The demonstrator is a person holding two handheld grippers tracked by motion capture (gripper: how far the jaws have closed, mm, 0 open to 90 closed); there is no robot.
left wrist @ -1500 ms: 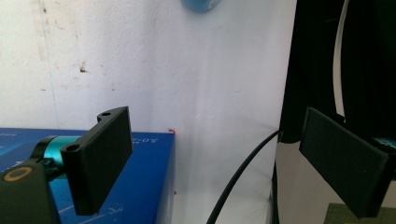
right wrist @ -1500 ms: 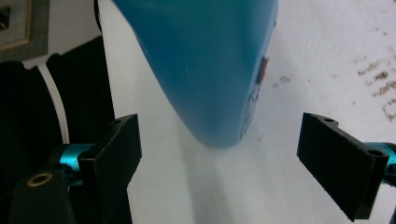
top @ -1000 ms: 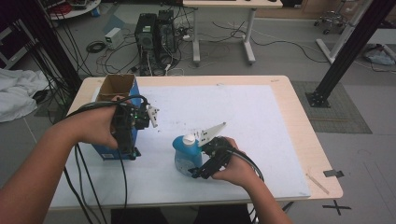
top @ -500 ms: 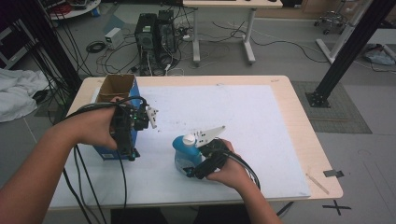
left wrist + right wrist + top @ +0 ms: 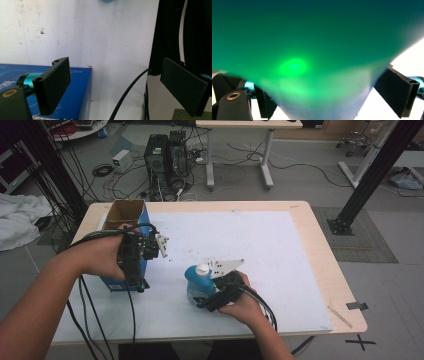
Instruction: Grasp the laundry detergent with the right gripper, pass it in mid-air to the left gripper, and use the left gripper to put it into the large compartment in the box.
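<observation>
Between the jaws of the right hand-held gripper [image 5: 207, 299], near the table's [image 5: 300, 270] front edge, stands the bottle [image 5: 196, 280], upright and clasped low on its body; blue, translucent, white-capped. Left hand-held gripper [image 5: 150, 247] hangs open over the box [image 5: 122, 212], farther off.
</observation>
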